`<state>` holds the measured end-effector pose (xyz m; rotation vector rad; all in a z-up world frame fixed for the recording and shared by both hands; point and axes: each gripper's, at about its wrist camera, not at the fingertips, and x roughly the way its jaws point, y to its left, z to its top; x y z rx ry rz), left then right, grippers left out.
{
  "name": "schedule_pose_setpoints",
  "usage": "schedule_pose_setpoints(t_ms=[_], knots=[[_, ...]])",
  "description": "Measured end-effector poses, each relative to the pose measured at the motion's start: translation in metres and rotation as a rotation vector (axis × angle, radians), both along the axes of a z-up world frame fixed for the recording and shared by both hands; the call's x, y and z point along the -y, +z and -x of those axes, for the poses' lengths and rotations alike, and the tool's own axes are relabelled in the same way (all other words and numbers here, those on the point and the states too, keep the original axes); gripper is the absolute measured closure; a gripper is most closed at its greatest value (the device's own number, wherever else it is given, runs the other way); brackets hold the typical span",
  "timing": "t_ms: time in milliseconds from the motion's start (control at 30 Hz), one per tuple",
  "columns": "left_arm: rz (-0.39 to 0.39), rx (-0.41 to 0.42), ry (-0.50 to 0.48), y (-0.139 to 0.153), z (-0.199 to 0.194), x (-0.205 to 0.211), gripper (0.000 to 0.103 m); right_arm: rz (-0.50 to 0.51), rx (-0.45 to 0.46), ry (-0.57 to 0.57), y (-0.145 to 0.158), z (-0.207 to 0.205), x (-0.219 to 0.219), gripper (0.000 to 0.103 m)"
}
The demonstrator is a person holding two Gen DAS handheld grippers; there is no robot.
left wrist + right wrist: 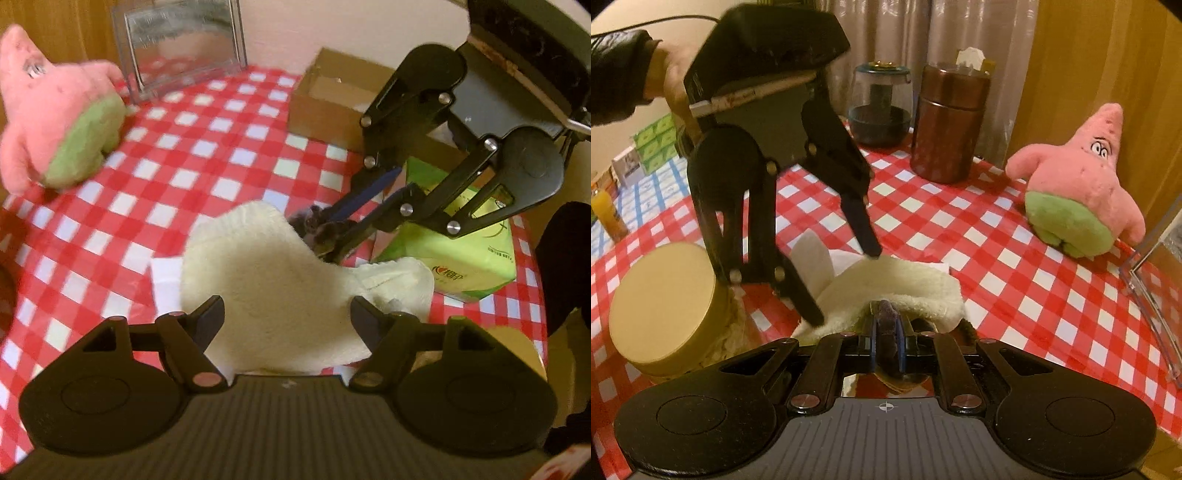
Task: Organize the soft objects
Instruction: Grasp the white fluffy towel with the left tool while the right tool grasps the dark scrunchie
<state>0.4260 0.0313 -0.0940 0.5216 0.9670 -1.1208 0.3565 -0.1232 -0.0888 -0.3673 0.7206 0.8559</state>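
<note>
Checked vinyl tablecloth (207, 155) bears a fleecy cream cloth (266, 280).

A table (997, 258) draped in red-and-white checked oilcloth fills the room's foreground. Grey-beige curtains (923, 44) hang behind it beside a warm wooden panel (1108, 66), with a plain pale wall (351, 29) on another side. A second surface in blue-checked cloth (646, 192) stands nearby under dim, yellowish indoor light.
</note>
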Motion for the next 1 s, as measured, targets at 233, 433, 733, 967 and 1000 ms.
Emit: schedule_pose_setpoints(t_ms=[233,433,733,967,1000], knots=[[-0.042,-0.077,-0.033,-0.014,-0.004,0.023,0.035,-0.015,0.002,-0.009,-0.001,-0.002,0.003,0.092],[-0.098,-0.064,-0.055,-0.025,0.001,0.035,0.079,-0.031,0.011,-0.016,0.003,0.001,0.009,0.092],[-0.075,-0.004,0.010,-0.001,0.014,0.028,0.087,-0.061,0.020,-0.110,0.019,0.012,0.030,0.092],[-0.027,0.065,0.068,0.041,0.034,0.019,0.087,-0.095,0.036,-0.204,0.047,0.029,0.048,0.093],[-0.022,0.076,0.080,0.049,0.037,0.017,0.087,-0.100,0.039,-0.214,0.051,0.032,0.051,0.092]])
